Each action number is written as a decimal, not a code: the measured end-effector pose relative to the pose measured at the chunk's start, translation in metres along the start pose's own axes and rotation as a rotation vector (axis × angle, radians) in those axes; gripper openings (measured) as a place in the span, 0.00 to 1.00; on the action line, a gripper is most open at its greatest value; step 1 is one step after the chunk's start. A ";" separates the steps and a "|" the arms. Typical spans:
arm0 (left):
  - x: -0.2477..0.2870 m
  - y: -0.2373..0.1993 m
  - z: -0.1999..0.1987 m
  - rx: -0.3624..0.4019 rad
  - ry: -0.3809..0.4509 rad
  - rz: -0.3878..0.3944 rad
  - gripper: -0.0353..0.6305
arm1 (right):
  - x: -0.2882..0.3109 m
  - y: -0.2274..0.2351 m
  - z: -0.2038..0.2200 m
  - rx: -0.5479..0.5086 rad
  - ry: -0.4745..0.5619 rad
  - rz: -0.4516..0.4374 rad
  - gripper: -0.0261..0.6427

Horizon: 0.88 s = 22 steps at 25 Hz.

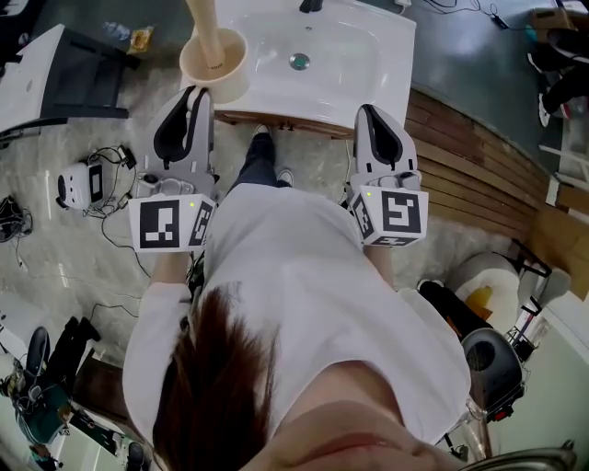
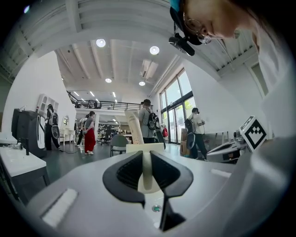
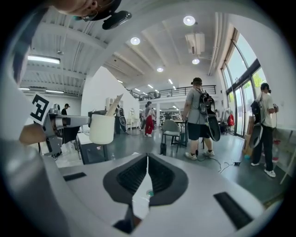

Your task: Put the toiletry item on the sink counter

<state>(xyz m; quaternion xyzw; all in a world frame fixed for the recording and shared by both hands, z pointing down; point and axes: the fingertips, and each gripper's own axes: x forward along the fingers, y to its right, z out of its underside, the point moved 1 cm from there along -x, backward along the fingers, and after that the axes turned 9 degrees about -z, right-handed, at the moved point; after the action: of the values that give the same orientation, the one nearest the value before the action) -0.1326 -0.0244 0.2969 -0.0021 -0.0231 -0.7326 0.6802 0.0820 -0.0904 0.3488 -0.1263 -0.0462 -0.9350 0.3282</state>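
Far left, on the floor: a small white machine (image 1: 81, 184) among black wires (image 1: 118, 156). Next, the left gripper (image 1: 198, 92), pointing level toward the sink. Jaws narrow, pinching the wall of a cream cup (image 1: 216, 64). Same grip in the left gripper view: black jaws pressed on the cup (image 2: 147, 173) wall from both sides. Inside the cup, a tall pale tube (image 1: 204, 28), standing up and leaning a bit. Cup over the front left corner of the white sink counter (image 1: 368, 64). Resting there or held just above: cannot tell. In the bowl, a round metal drain (image 1: 299, 62). Further right, the right gripper (image 1: 368, 112), near the front edge of the counter, well apart from the cup. In the right gripper view, jaws shut tight with nothing between. Off to the left in that view, the same cup (image 3: 101, 128) with the tube (image 3: 113, 105) sticking out the top. Far right, a strip of wooden floor (image 1: 460, 156).
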 end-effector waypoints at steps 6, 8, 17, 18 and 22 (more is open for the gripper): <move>0.045 -0.029 -0.011 0.011 0.032 0.014 0.14 | 0.047 0.013 -0.024 -0.013 0.020 0.013 0.06; 0.058 -0.042 -0.012 0.013 0.036 0.018 0.14 | 0.063 0.014 -0.030 -0.015 0.026 0.022 0.06; 0.112 -0.092 -0.013 0.019 0.049 0.025 0.13 | 0.117 0.021 -0.044 -0.013 0.019 0.065 0.06; 0.117 -0.097 -0.012 0.019 0.047 0.025 0.14 | 0.121 0.021 -0.044 -0.011 0.017 0.072 0.06; 0.130 -0.111 -0.011 0.019 0.045 0.026 0.14 | 0.133 0.020 -0.042 0.003 0.007 0.084 0.06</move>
<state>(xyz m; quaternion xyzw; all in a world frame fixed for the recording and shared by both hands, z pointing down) -0.2521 -0.1460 0.2866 0.0208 -0.0147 -0.7234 0.6899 -0.0143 -0.1929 0.3441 -0.1244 -0.0412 -0.9207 0.3676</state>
